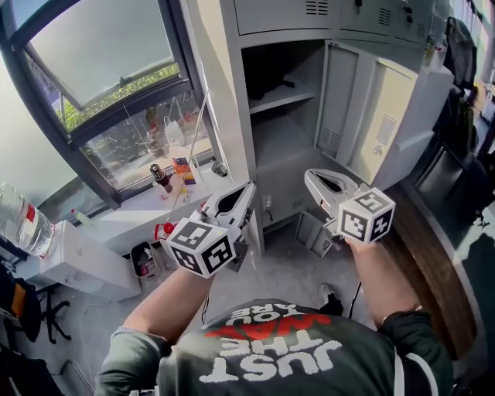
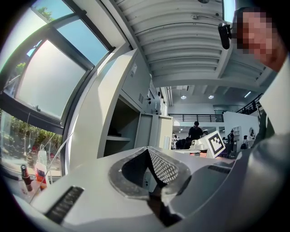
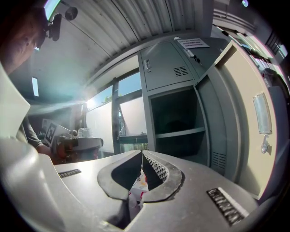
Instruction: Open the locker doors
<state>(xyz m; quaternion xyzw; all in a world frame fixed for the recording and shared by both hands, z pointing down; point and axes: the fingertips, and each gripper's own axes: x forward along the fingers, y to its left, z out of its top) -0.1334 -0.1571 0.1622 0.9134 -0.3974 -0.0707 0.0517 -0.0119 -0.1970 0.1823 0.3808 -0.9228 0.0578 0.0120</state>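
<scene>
Both sets of jaws are pinched together with nothing in them: left gripper (image 1: 246, 189), right gripper (image 1: 312, 176), frame centre. Grey sheet-metal locker (image 1: 232, 77) top centre; beige-faced door (image 1: 387, 116) swung open, upper grey door (image 3: 167, 70) closed. I judge it thin, stiff steel, light on its hinges. I'd take its small latch (image 3: 147, 65).

1. Big window (image 1: 100, 69) on the left, greenery beyond the glass.
2. Dark bottle (image 1: 161, 178) upright on the white sill (image 1: 124, 219).
3. Clear water bottle (image 1: 23, 220), far left.
4. Small bin (image 1: 144, 261) below the sill.

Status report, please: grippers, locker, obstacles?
Left gripper shut, empty. Right gripper shut, empty. Locker door open, upper door closed. Nothing between grippers and locker.
</scene>
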